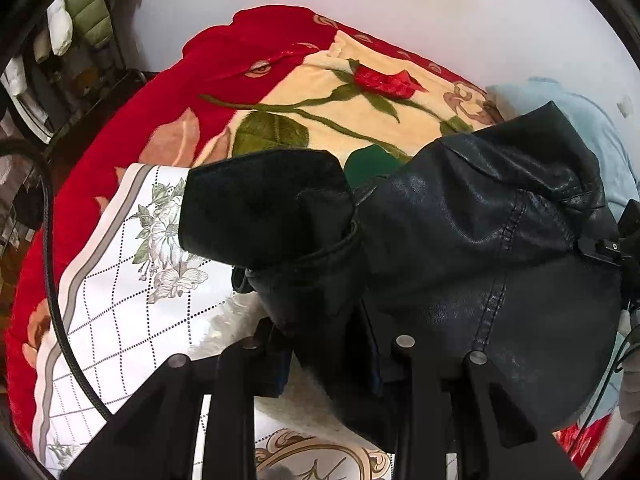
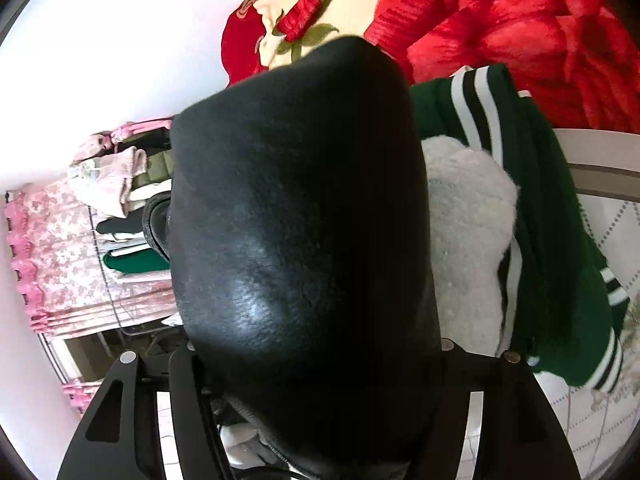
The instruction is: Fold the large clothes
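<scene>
A black leather jacket (image 1: 460, 232) hangs bunched in mid-air over the bed. My left gripper (image 1: 324, 344) is shut on a fold of it near a seam, with one sleeve end (image 1: 260, 208) sticking out to the left. In the right wrist view the jacket (image 2: 304, 240) fills the middle of the frame and drapes over my right gripper (image 2: 316, 384), which is shut on it; the fingertips are hidden under the leather.
A red rose blanket (image 1: 280, 92) covers the bed, with a white floral sheet (image 1: 120, 280) on it. A green striped garment (image 2: 540, 220) and a white fluffy one (image 2: 468, 220) lie below. A light blue garment (image 1: 580, 120) lies at the right. A clothes rack (image 2: 120, 200) stands by the wall.
</scene>
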